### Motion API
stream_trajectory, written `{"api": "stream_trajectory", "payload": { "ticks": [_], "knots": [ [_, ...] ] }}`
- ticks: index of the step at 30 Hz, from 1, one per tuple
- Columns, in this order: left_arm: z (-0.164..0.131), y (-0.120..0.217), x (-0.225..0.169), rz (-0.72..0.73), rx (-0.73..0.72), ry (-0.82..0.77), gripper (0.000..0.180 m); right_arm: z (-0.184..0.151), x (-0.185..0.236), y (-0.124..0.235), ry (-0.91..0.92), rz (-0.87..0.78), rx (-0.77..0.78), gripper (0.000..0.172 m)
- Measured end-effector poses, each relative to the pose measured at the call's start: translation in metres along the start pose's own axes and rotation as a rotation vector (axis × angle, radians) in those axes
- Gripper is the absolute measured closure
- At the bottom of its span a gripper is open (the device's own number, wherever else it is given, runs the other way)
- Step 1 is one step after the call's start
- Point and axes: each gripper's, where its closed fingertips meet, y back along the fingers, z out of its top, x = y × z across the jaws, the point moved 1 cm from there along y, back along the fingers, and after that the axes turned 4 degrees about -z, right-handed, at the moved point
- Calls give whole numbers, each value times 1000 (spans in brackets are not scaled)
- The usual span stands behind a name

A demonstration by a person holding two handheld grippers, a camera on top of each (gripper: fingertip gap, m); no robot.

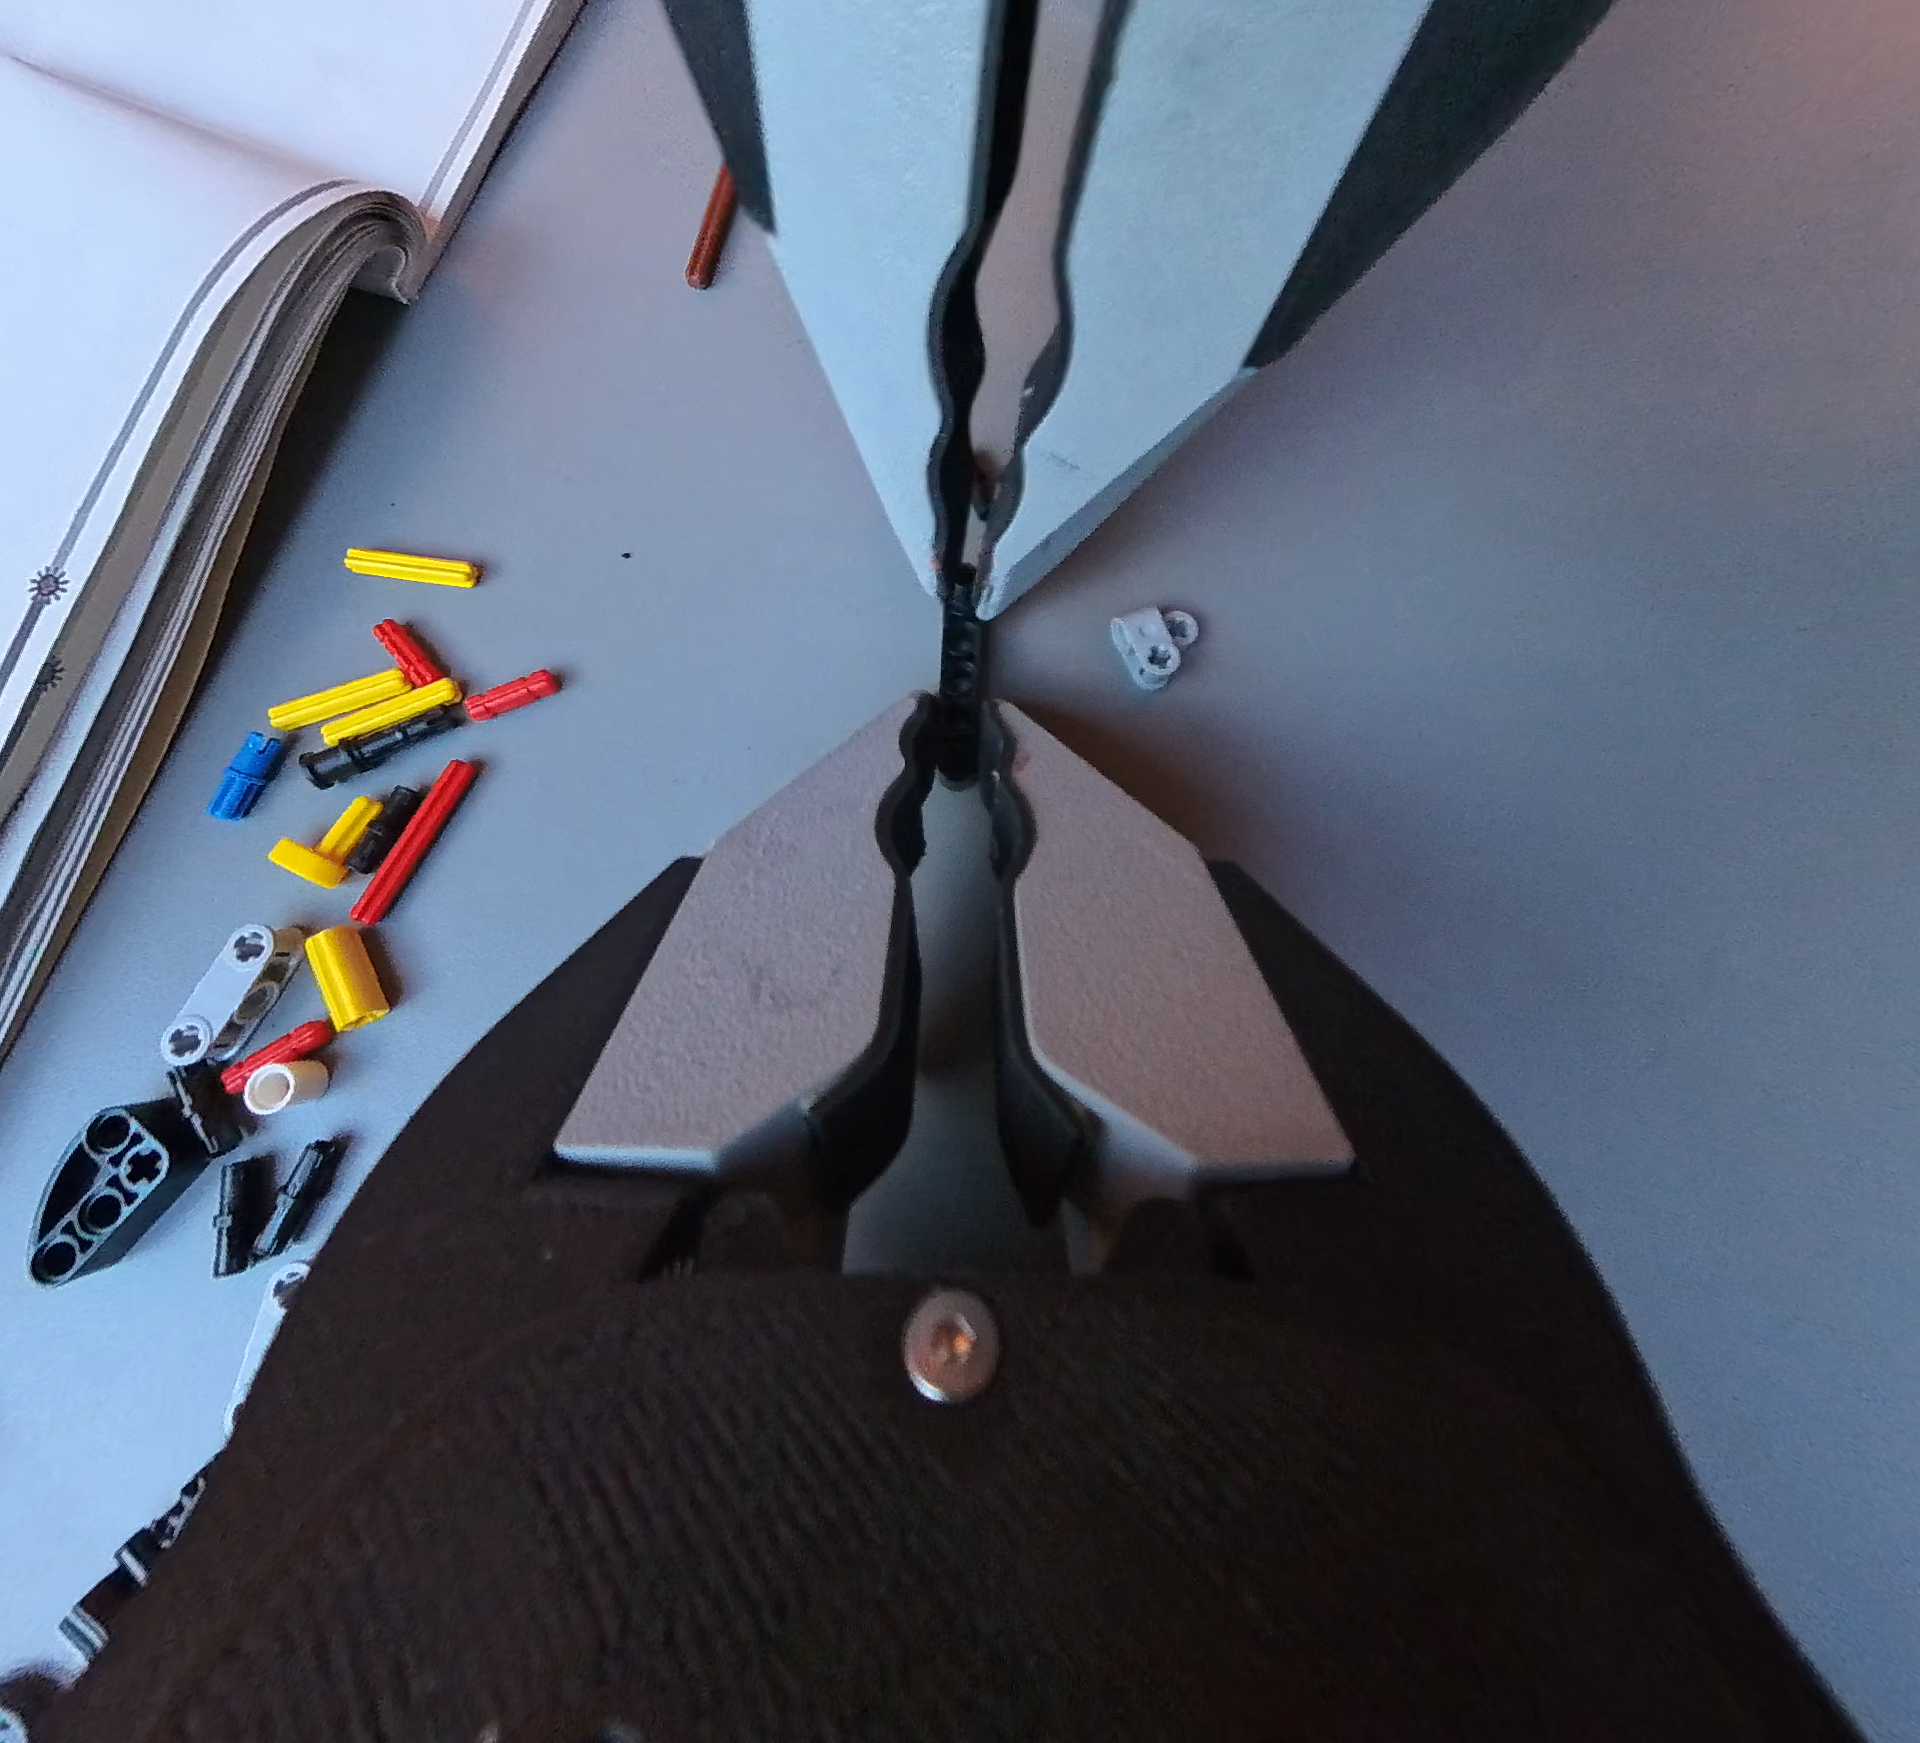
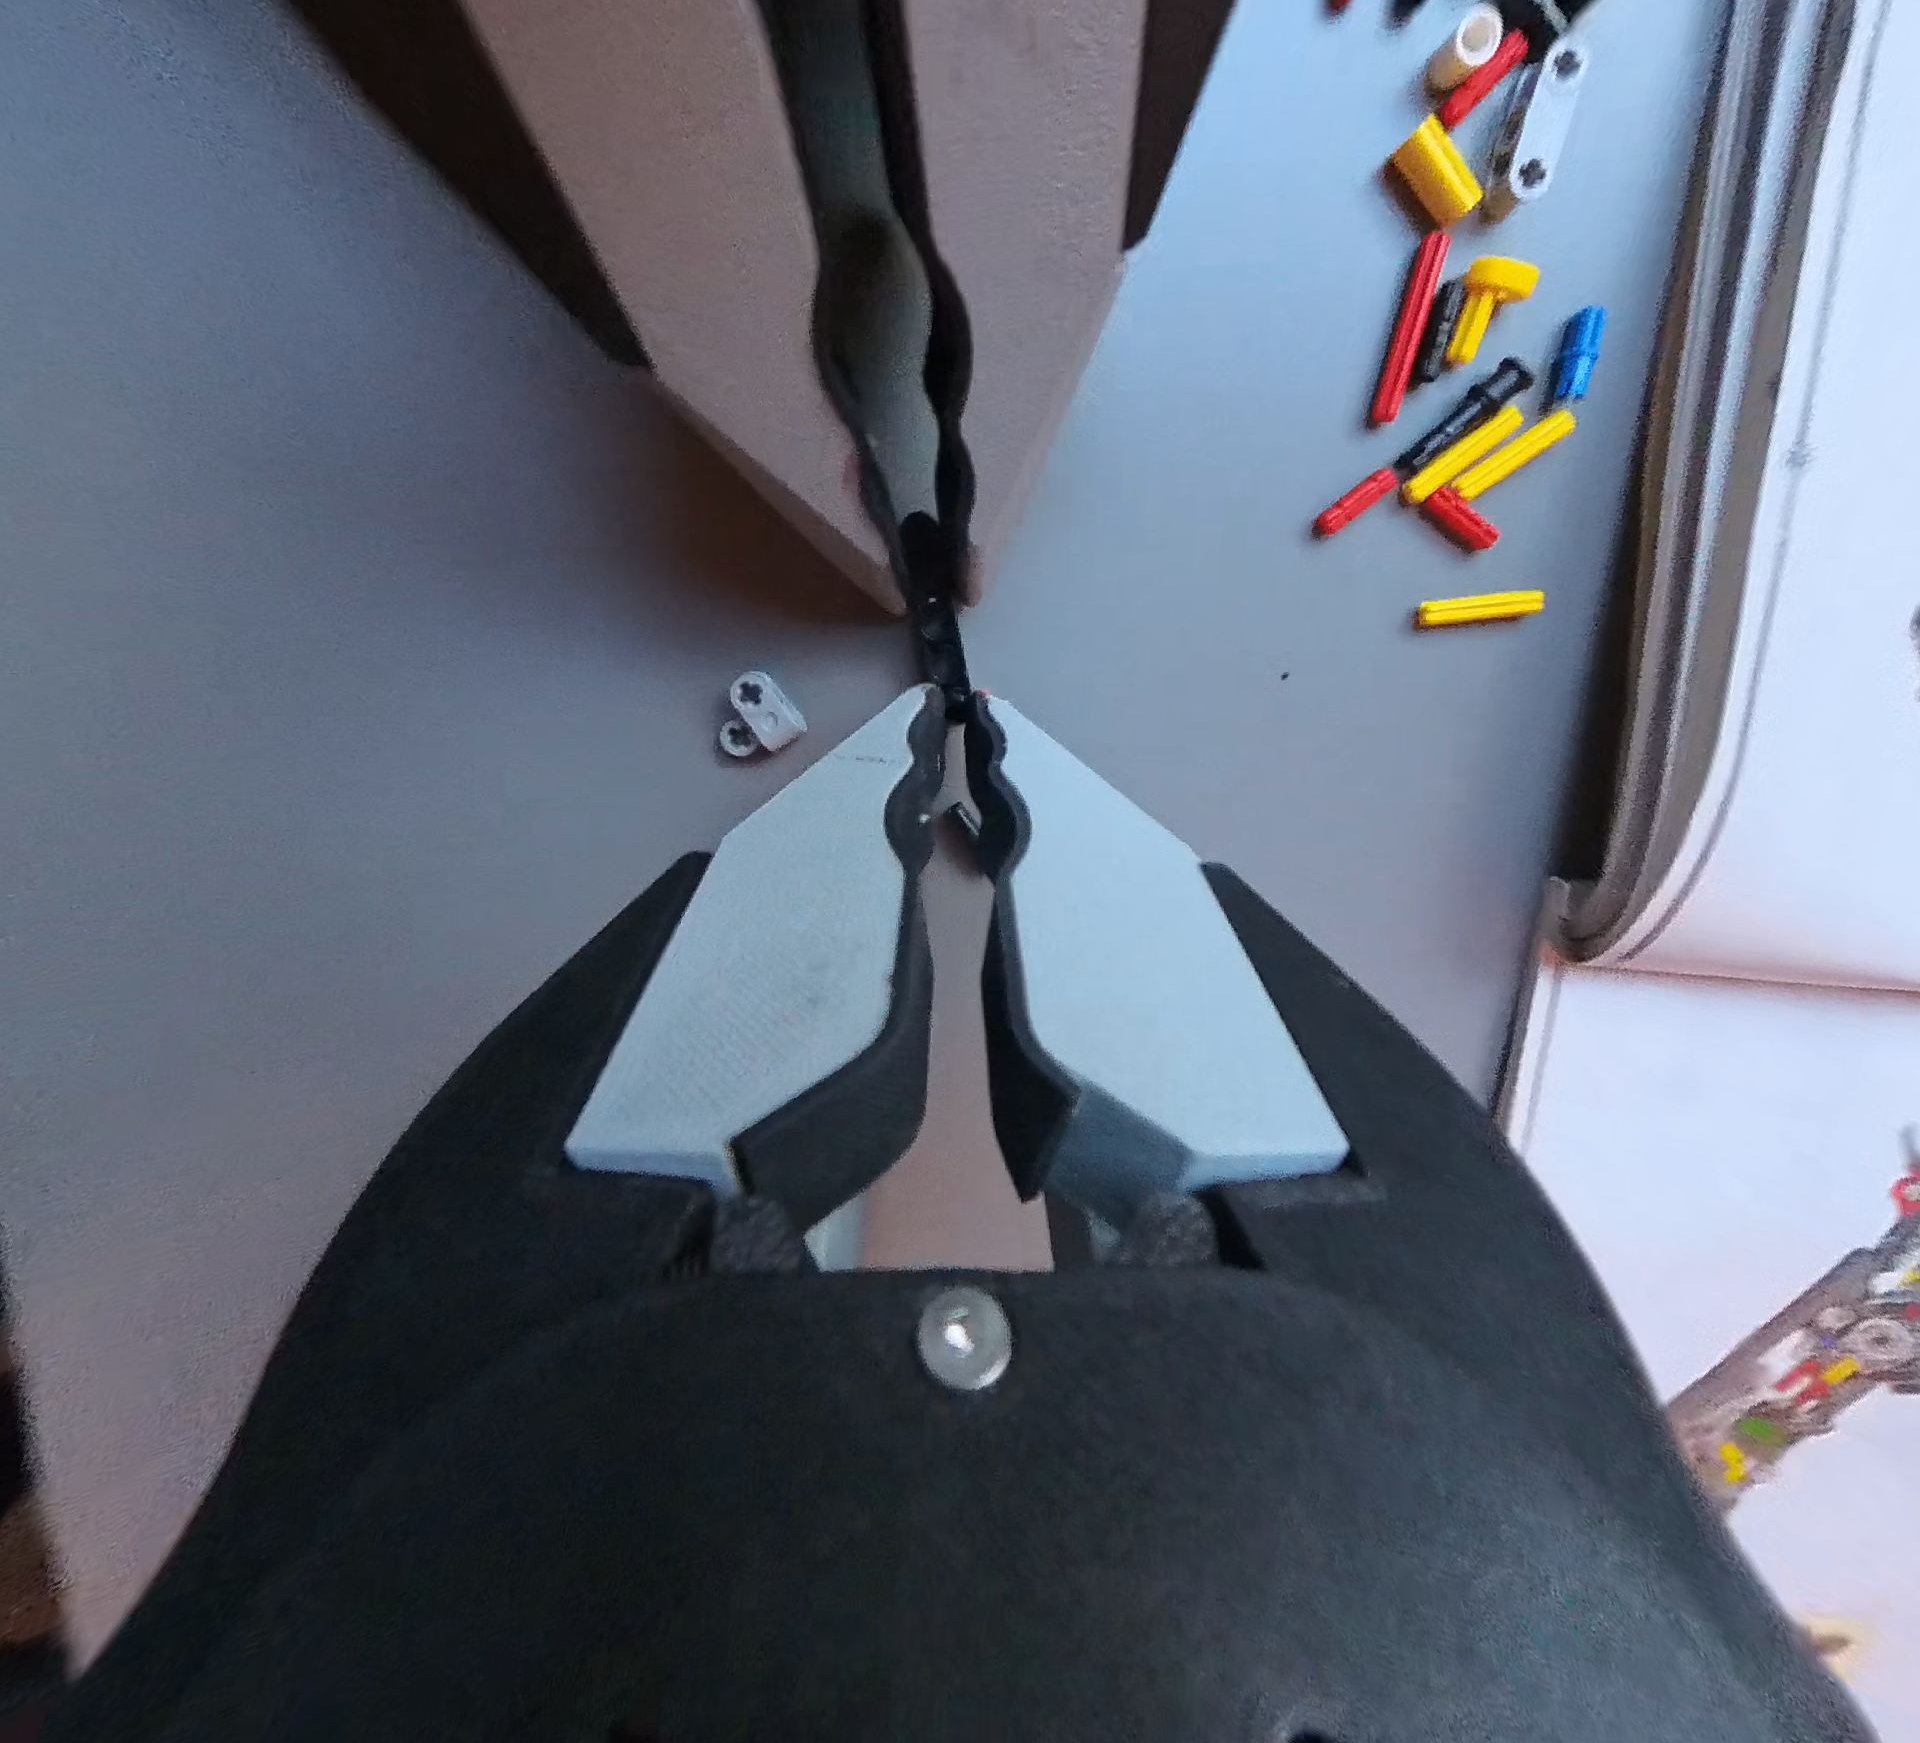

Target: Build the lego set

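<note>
Left gripper jaws nearly closed, pinching one end of black beam. Right gripper jaws closed on other end. Beam bridges both tips above surface. Grey connector just beside beam; loose pins, booklet well apart.

Each wrist camera looks steeply down along its own fingers, close above a grey table, the two facing head-on, so both share the black beam between fingertips, a grey connector and scattered pins.
</note>
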Motion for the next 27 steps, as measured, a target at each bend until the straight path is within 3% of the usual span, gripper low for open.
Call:
{"api": "stream_trajectory", "payload": {
  "ticks": [4,7,11,24,27],
  "knots": [
    [0,0,0,-1,-1,2,175,1,1,0,88,-55,-90,170],
    [1,-1,0,3,-3,-8,175,2,0,4,-88,44,-124,171],
    [1,-1,-1,1,-1,-7,175,13,-7,29,-248,100,-329,172],
    [1,-1,-1,-3,-2,-3,175,1,-5,7,-89,-65,-152,172],
    [1,-1,-1,-3,-2,-3,175,16,-3,20,-110,-26,-214,172]
  ]
}}
